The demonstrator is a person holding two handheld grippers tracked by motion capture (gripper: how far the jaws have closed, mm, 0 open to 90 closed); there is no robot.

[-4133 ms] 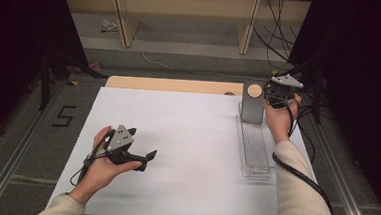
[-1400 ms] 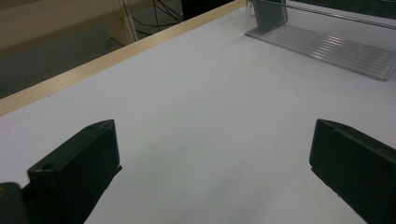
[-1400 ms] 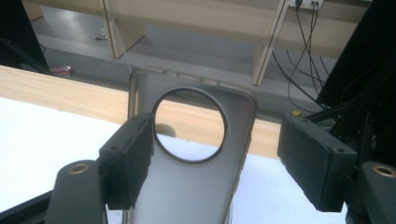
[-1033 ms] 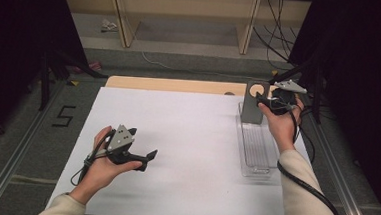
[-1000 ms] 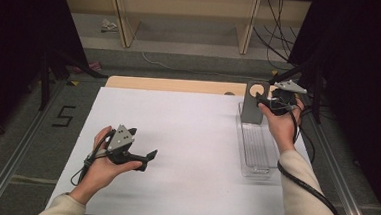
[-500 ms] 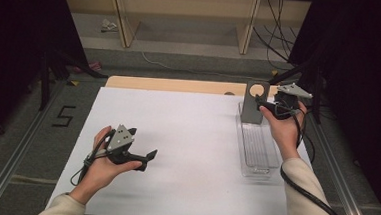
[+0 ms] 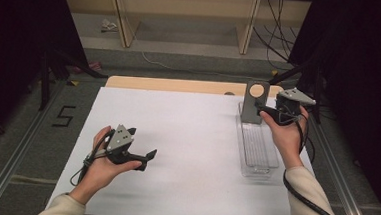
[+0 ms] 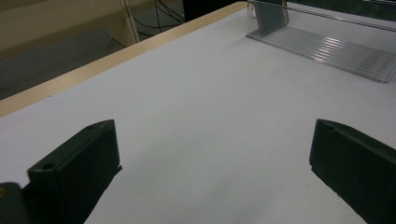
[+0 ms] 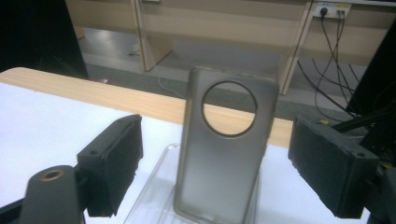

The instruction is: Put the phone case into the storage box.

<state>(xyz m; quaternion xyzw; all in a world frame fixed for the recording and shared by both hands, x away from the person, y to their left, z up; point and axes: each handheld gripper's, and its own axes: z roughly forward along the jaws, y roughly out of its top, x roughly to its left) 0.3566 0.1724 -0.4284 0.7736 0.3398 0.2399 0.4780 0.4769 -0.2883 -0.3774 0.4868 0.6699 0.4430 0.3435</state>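
A grey see-through phone case with a round hole stands upright at the far end of a clear slotted tray on the right of the white table. My right gripper hovers just right of it, open; its jaws have just been opening. In the right gripper view the phone case rises ahead of my right gripper, and neither pad touches it. My left gripper rests in the hand at the front left, open, with only bare table between the jaws of my left gripper.
The white table top has a wooden strip along its far edge. In the left gripper view the tray lies far off at the upper right. Cables hang behind the table at the right. Dark floor surrounds the table.
My right hand has drawn back to the right from the phone case, which now stands free in the tray with its hole in full sight. The left hand has kept still.
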